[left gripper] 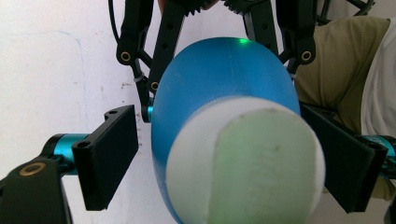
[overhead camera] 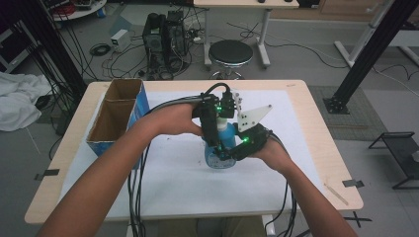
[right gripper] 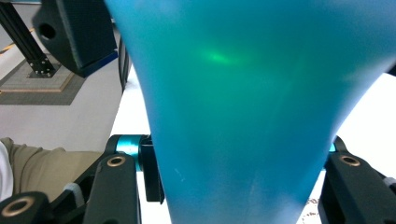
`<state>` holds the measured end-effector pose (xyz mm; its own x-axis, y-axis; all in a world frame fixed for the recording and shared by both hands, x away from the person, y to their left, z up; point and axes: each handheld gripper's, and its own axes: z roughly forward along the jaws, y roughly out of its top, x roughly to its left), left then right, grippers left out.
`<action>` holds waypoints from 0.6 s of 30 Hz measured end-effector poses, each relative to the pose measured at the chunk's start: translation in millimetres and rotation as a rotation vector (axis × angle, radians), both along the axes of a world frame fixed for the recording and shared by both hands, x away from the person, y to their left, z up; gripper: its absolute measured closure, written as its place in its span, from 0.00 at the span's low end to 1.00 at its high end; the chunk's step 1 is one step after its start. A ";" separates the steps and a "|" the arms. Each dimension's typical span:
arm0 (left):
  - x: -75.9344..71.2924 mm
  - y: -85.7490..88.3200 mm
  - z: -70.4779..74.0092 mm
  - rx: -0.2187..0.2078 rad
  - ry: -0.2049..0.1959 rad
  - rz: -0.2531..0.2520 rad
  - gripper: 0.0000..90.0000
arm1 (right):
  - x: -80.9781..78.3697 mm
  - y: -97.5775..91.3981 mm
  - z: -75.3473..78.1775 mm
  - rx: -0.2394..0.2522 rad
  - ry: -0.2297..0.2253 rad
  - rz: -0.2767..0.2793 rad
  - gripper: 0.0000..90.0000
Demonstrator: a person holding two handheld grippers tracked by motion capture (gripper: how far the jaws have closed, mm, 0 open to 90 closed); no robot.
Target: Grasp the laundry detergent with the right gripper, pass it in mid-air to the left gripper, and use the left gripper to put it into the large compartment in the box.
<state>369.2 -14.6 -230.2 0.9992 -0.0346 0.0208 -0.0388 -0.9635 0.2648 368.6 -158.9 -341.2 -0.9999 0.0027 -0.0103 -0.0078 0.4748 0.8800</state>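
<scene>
Blue bottle (overhead camera: 221, 148) w/ white cap (left gripper: 247, 163) sits mid tabletop (overhead camera: 316, 148) on white sheet (overhead camera: 173, 182), btwn both hands. Left hand-held gripper (overhead camera: 213, 129) comes at its upper part: jaws spread either side of cap end, left one apart from it w/ a visible gap, right one hidden behind the cap. Right hand-held gripper (overhead camera: 236, 150) is low on bottle body, jaws flanking it; contact can't be told. Open cardboard box (overhead camera: 116, 116) w/ blue side stands at tabletop's left edge, well apart

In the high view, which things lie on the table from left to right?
Cardboard box → left gripper → blue bottle → right gripper → wooden stick.
</scene>
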 end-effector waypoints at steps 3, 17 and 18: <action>-0.5 -0.4 0.0 0.001 -0.002 -0.006 0.21 | 0.0 0.1 -0.1 0.003 -0.003 0.000 0.50; -0.6 -1.0 0.1 0.005 -0.010 -0.004 0.28 | -1.8 0.2 -0.3 -0.009 0.025 -0.009 0.50; -0.6 -1.2 0.0 0.006 -0.009 -0.004 0.28 | 0.2 0.7 -0.4 -0.005 -0.002 0.002 0.50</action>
<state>368.6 -15.7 -230.2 0.9988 -0.0387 0.0297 -0.0451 -0.9650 0.2585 368.8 -158.2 -341.5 -0.9999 0.0002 -0.0126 -0.0110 0.4794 0.8775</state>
